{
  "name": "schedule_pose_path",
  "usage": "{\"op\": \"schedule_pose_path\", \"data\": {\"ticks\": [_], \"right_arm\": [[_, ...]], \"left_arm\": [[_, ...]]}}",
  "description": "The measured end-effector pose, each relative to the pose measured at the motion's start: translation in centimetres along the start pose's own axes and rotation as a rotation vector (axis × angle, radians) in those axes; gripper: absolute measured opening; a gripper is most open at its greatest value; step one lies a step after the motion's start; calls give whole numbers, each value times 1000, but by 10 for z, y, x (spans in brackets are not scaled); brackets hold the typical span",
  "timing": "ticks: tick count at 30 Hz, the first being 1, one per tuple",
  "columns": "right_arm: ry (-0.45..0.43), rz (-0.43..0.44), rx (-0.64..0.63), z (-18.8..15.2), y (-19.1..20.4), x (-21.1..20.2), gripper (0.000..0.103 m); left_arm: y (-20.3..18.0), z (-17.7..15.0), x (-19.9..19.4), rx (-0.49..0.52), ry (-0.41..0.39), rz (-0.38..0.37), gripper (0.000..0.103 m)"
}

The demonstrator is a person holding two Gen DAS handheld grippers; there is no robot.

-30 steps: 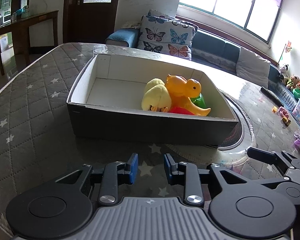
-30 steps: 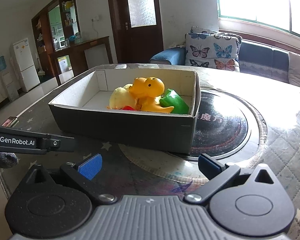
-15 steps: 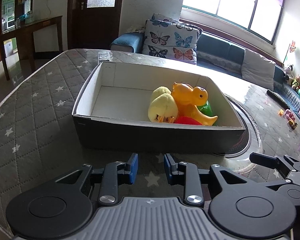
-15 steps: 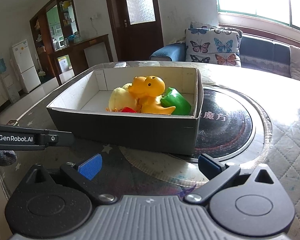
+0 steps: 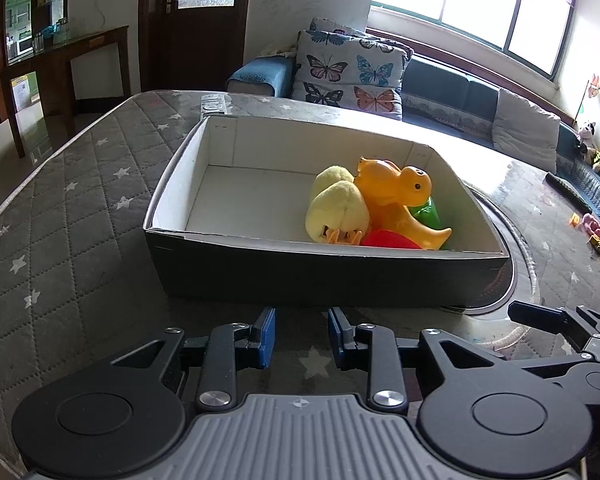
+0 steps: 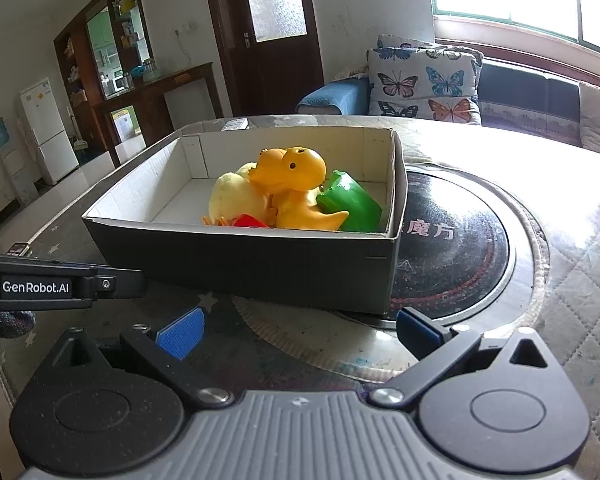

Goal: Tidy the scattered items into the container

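Toys (image 5: 380, 208) inside box (image 5: 324, 276); both tongs (image 5: 301, 338) (image 6: 300, 330) empty, apart.

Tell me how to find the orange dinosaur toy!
Look at the dark box with white insides on the quilted table. Toys are piled at one end, and the orange dinosaur sits on top, between the fluffy yellow chick and the green pepper. It alone is shiny orange with a black dot eye.
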State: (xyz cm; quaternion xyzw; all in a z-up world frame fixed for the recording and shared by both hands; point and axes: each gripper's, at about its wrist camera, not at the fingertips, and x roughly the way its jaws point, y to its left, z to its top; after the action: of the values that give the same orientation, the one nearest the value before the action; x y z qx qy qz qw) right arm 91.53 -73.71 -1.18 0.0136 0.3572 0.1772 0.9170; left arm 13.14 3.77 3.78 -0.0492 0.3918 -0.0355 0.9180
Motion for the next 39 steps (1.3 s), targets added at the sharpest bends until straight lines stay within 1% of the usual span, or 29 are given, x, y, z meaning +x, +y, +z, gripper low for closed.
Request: {"op": "schedule_pose_path", "data": {"ticks": [24,39], "right_arm": [[50,-1,1,7,4,24,103],[76,-8,3,10,5,35,103]], "left_arm": [[10,8,19,18,28,76,31],[14,10,29,11,50,84,31]]}}
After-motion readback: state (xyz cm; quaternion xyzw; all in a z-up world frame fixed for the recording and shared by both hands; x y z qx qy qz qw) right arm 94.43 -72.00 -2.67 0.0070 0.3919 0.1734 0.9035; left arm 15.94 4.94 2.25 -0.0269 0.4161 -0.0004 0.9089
